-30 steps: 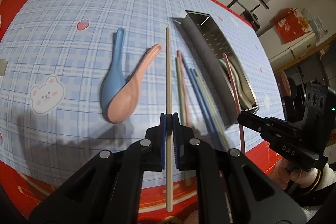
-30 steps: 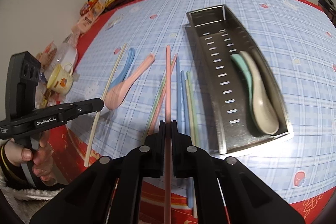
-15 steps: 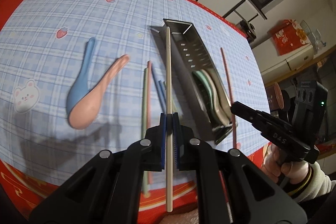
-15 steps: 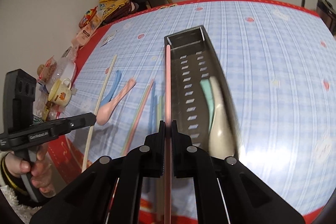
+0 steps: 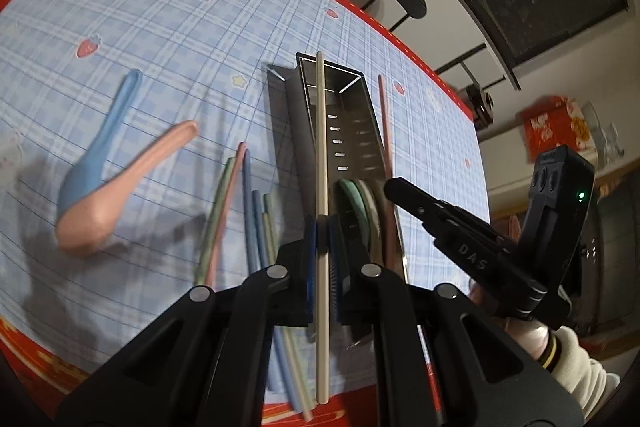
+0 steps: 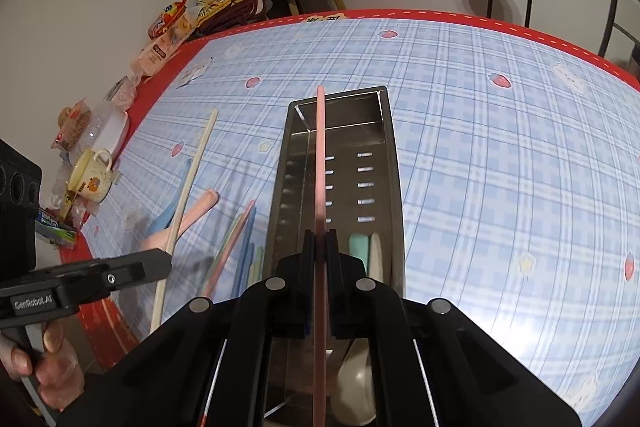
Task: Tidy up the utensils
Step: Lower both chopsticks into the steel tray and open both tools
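- Left wrist view: my left gripper [image 5: 322,223] is clenched on the cream chopstick [image 5: 321,131], which runs toward 12 o'clock, its far tip at the far end of the tray [image 5: 292,131].
- The stick looks lined up along the tray and above it; I cannot tell how high it sits.
- Two spoons [image 5: 360,199] already lie in the tray's near end.
- At 9 o'clock the blue spoon [image 5: 100,151] and pink spoon [image 5: 120,191] rest on the cloth [image 5: 160,27]; loose chopsticks [image 5: 240,207] lie between them and the tray.
- At 3 o'clock I see my right gripper [image 5: 394,185] with the pink chopstick [image 5: 385,123] over the tray's right rim.
- Right wrist view: my right gripper [image 6: 319,247] is clamped on the pink chopstick [image 6: 320,163], pointing to 12 o'clock along the middle of the tray [image 6: 394,179].
- At 9 o'clock my left gripper [image 6: 166,259] carries the cream chopstick [image 6: 188,187]; from here it seems left of the tray, so the two views disagree.
- I judge the step as carrying one chopstick in each hand to the tray.
- Next I would lower each stick flat along the tray's length, clear of the spoons, then let go.
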The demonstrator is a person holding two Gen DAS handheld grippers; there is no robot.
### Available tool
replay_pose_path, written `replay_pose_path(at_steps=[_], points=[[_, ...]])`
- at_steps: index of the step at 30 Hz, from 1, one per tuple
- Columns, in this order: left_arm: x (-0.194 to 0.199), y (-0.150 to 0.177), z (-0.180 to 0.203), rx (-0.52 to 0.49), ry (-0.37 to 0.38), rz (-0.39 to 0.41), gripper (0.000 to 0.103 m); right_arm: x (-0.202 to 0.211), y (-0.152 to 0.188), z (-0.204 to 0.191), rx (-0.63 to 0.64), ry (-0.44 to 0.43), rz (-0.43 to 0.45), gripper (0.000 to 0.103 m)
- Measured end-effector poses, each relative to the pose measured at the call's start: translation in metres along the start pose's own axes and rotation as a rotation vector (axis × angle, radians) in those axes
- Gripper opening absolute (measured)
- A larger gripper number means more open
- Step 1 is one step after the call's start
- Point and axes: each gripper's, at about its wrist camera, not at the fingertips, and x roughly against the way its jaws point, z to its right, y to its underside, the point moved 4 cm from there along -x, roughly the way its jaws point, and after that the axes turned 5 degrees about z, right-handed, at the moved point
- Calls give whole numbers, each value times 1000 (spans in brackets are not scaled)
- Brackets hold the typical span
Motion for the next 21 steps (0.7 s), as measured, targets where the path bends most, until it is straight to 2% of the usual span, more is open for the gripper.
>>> replay_pose_path(at_steps=[6,16,21], points=[[-14,1,-3,58,-12,-4,10,-15,-2,8,-40,-24,-26,6],[-26,-3,8,61,-28,-7,10,-29,14,5,-30,-40,-98,6],[-39,-2,14,77,-33,-21,10,-24,15,14,-47,-35,-96,7]])
